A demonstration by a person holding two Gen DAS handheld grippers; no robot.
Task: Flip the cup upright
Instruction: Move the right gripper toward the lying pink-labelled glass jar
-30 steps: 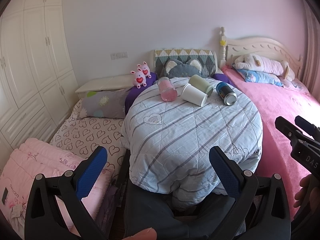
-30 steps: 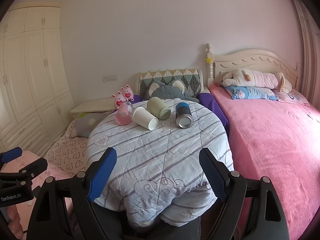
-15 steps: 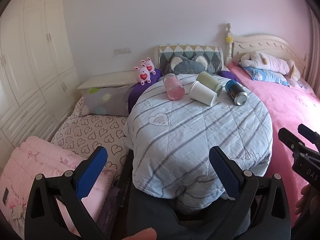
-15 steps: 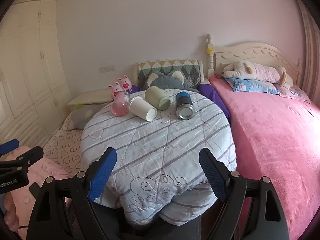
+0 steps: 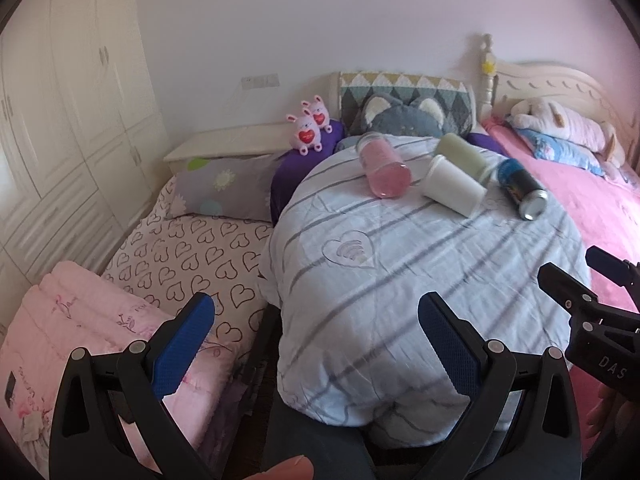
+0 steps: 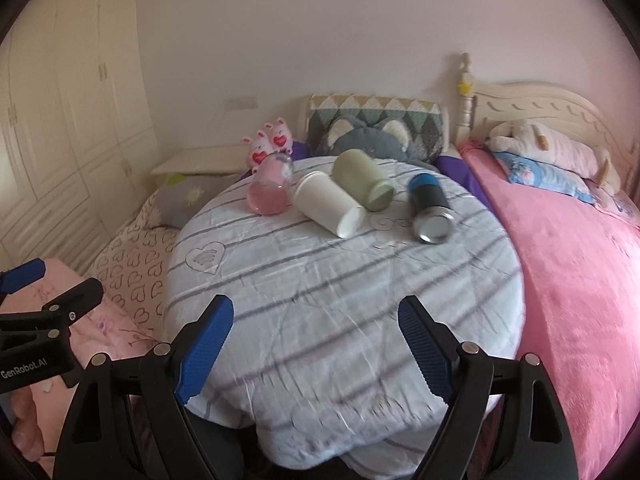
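Several cups lie on their sides at the far end of a round table under a striped quilt [image 6: 344, 280]: a pink glass [image 6: 271, 192], a white cup [image 6: 330, 209], a green cup [image 6: 362, 180] and a blue-and-black can [image 6: 430, 208]. In the left wrist view they show as pink glass [image 5: 384, 166], white cup [image 5: 452, 186], green cup [image 5: 460, 152] and can [image 5: 520, 188]. My left gripper [image 5: 316, 336] is open and empty at the table's near left edge. My right gripper [image 6: 316, 340] is open and empty over the near edge.
A pink bed [image 6: 580, 260] lies to the right with a plush dog [image 6: 552, 148]. A heart-print mattress [image 5: 192, 256] and folded pink blanket [image 5: 80, 320] lie to the left. Cushions [image 6: 372, 140] and plush rabbits [image 6: 268, 146] stand behind the table. Wardrobes [image 5: 60, 120] line the left wall.
Both grippers have moved forward towards the table, so the cups appear larger and nearer. Both stay open. The cups have not moved.
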